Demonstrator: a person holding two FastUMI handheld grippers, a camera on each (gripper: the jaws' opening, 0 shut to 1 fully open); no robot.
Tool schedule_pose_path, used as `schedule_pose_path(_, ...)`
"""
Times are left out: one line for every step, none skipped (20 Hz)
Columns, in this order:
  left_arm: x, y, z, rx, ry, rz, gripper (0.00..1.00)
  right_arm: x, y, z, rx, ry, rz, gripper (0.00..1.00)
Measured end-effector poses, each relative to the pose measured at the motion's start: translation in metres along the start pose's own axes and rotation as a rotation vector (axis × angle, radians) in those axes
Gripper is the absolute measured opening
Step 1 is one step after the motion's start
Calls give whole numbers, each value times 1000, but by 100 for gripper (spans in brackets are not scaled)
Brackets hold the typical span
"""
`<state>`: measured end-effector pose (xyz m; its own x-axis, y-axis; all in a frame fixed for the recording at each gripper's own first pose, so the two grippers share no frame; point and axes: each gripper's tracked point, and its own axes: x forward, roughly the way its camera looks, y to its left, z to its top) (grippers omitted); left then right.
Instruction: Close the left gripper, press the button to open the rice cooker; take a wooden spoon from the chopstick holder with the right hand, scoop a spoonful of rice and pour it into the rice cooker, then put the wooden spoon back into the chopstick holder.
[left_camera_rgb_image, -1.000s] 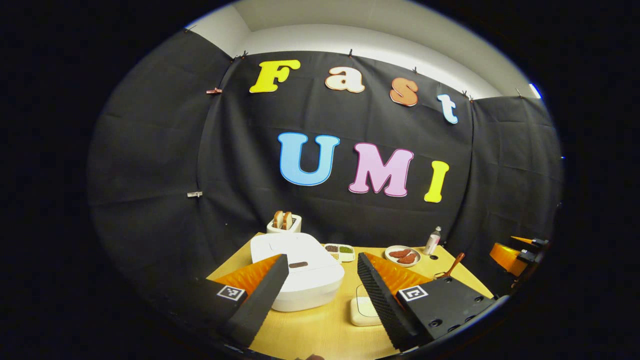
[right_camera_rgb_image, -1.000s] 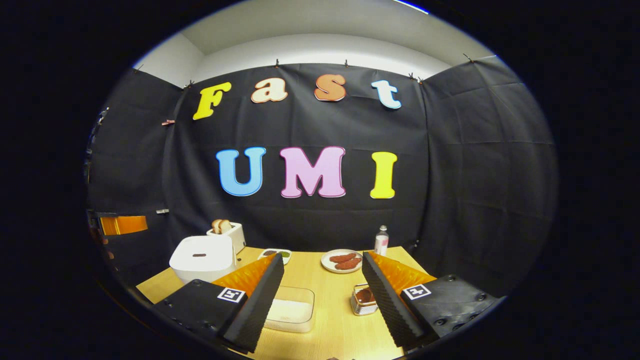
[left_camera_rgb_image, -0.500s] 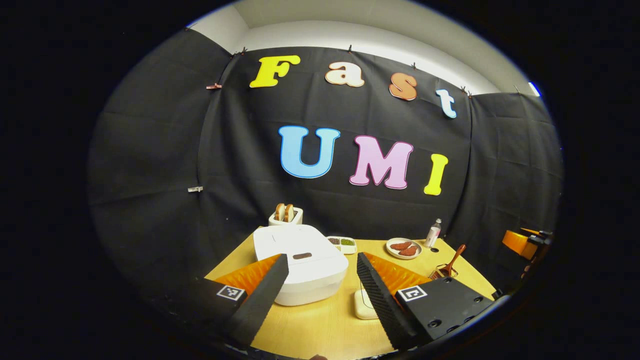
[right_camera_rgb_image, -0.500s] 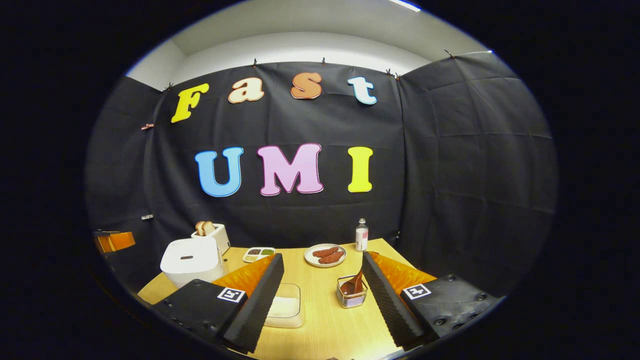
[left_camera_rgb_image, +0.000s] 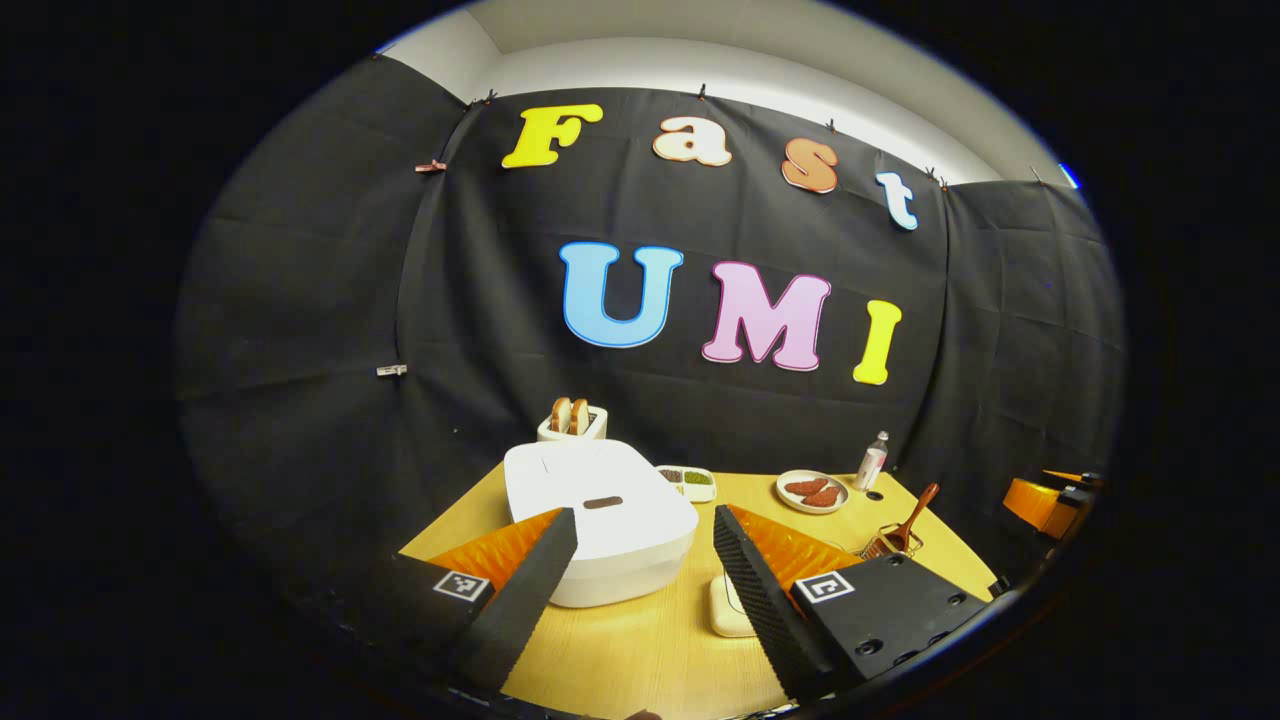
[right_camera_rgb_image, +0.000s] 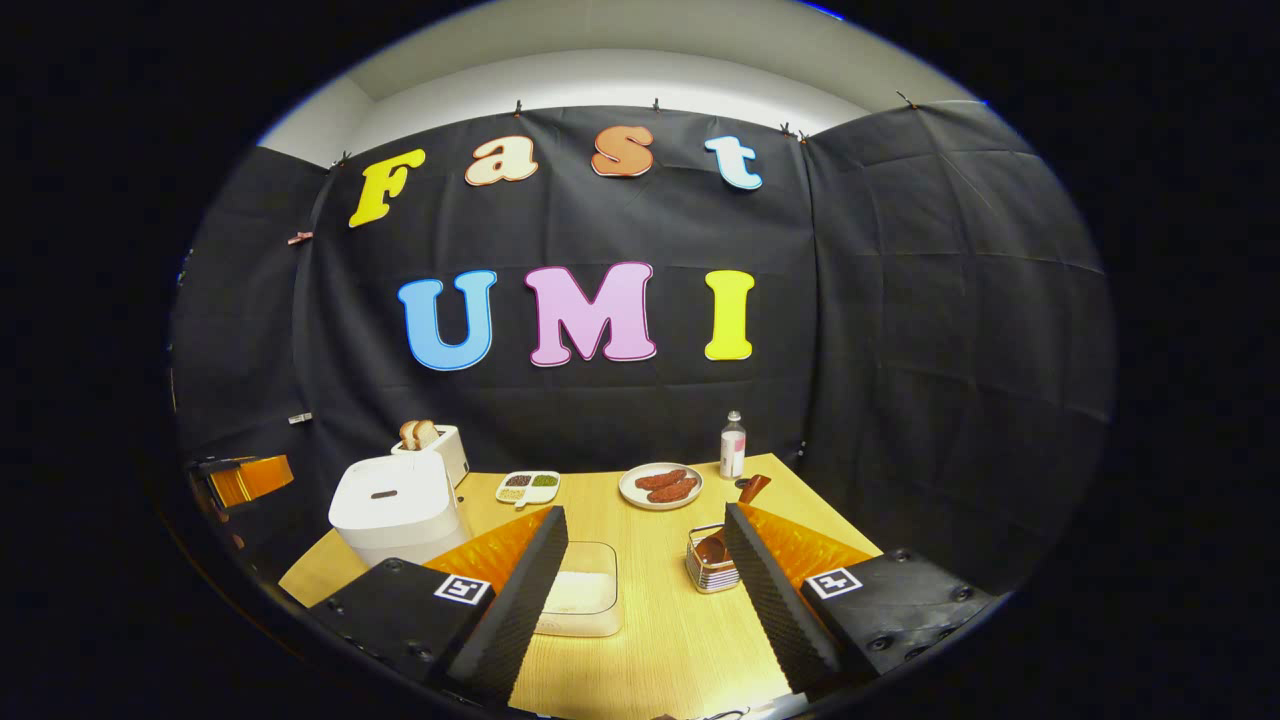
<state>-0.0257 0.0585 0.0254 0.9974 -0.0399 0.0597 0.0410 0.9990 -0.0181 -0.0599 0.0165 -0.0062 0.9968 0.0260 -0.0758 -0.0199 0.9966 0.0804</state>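
The white rice cooker (left_camera_rgb_image: 600, 525) stands with its lid down and a dark button (left_camera_rgb_image: 603, 502) on top. My left gripper (left_camera_rgb_image: 643, 512) hovers open just before it, the cooker partly behind its left finger. In the right gripper view, the cooker (right_camera_rgb_image: 395, 510) sits at the left. A clear box of rice (right_camera_rgb_image: 585, 598) lies between the fingers of my open right gripper (right_camera_rgb_image: 645, 510). The wire chopstick holder (right_camera_rgb_image: 708, 570) with the wooden spoon (right_camera_rgb_image: 748, 492) stands beside its right finger. The holder (left_camera_rgb_image: 885, 547) is at the right in the left gripper view.
On the wooden table (right_camera_rgb_image: 660, 640), a toaster with bread (right_camera_rgb_image: 432, 447) stands behind the cooker. A small dish of condiments (right_camera_rgb_image: 528, 487), a plate of sausages (right_camera_rgb_image: 660, 485) and a bottle (right_camera_rgb_image: 733, 445) line the back edge. The other gripper (left_camera_rgb_image: 1045, 500) is at the far right.
Both views have tipped down, so the table sits higher in them. The holder and spoon have come out from behind the right gripper's finger. Both grippers stayed open.
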Motion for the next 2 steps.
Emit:
schedule_pose_path(1, 2, -4, 8, 12, 4, 95, 2, 2, 1, 5, -2, 3, 98)
schedule_pose_path(1, 3, -6, 13, 19, 8, 95, 4, 3, 1, 6, -3, 6, 98)
